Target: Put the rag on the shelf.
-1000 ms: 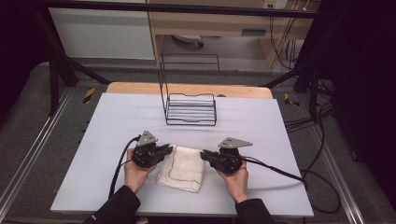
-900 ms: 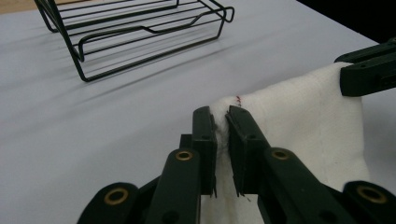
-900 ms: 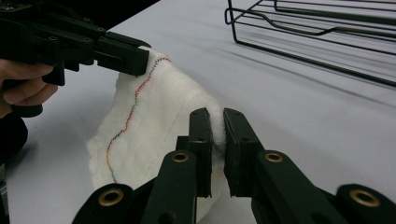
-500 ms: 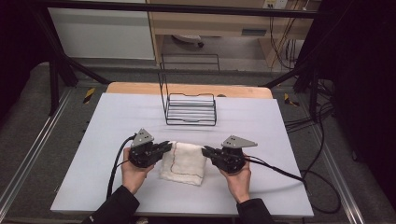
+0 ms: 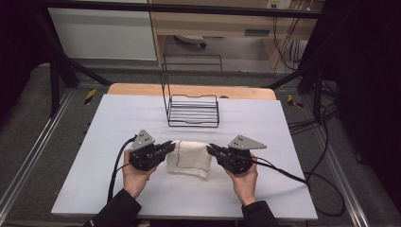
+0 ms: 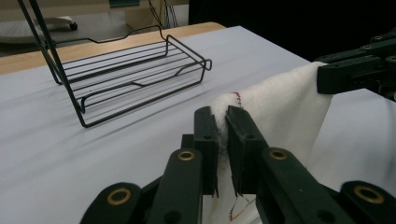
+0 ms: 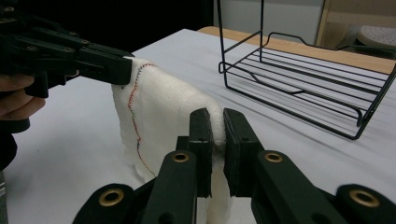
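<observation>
Both tools now hold the white cloth (image 5: 190, 158) up off the surface (image 5: 265, 123). A second back it lay flat and folded between the two tools; now its top edge is stretched from one to the other and the rest hangs down, with the lower part apparently touching the surface.

Left tool (image 5: 166, 147): jaws pinched narrow on the cloth's left top corner; in the left gripper view (image 6: 222, 140) the fabric is squeezed between the pads, red stitching just above them. Right tool (image 5: 212, 150): jaws likewise clamped on the right top corner, cloth bunched between the pads in the right gripper view (image 7: 218, 137). Both hands have come up a little since the earlier frames, tools about the same gap apart.

Meaning: grasp looks done and the lift has begun. The likely next step is carrying the cloth forward. The wire rack (image 5: 194, 111) stands well ahead of both tools, empty, apart from the cloth. Cloth sags slightly between the tools, so the grips look secure but not taut.
</observation>
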`<state>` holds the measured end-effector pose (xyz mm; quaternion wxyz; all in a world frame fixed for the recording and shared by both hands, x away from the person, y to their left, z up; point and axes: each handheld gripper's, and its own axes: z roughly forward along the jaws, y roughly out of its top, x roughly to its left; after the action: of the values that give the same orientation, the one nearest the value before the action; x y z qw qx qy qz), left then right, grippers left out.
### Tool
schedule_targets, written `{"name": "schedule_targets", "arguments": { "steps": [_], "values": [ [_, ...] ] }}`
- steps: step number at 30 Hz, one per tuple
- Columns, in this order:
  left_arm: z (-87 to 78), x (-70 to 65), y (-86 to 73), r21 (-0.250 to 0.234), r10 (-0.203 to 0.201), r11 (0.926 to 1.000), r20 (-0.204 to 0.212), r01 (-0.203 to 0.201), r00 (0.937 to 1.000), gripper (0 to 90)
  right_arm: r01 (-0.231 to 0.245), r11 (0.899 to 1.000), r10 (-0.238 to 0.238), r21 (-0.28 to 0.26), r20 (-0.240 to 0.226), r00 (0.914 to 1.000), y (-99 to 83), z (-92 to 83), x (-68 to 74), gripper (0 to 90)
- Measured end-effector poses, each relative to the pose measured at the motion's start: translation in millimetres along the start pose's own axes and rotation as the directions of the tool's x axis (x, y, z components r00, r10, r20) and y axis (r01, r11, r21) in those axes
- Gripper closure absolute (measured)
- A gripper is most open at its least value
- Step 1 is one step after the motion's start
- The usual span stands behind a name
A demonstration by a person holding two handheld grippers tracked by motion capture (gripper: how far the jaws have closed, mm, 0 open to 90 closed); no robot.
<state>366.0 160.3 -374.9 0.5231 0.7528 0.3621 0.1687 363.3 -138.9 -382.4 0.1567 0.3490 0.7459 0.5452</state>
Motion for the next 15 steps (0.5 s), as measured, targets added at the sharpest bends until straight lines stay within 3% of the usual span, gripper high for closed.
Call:
{"name": "schedule_targets", "arguments": {
  "steps": [15],
  "values": [
    [-13.6,-4.2,10.4,-0.097,0.007,0.9952,-0.017,-0.009,0.9998,82.7,0.057,0.995,-0.056,-0.083,0.021,0.9982,13.2,-8.0,9.9,82.5]
  ]
}}
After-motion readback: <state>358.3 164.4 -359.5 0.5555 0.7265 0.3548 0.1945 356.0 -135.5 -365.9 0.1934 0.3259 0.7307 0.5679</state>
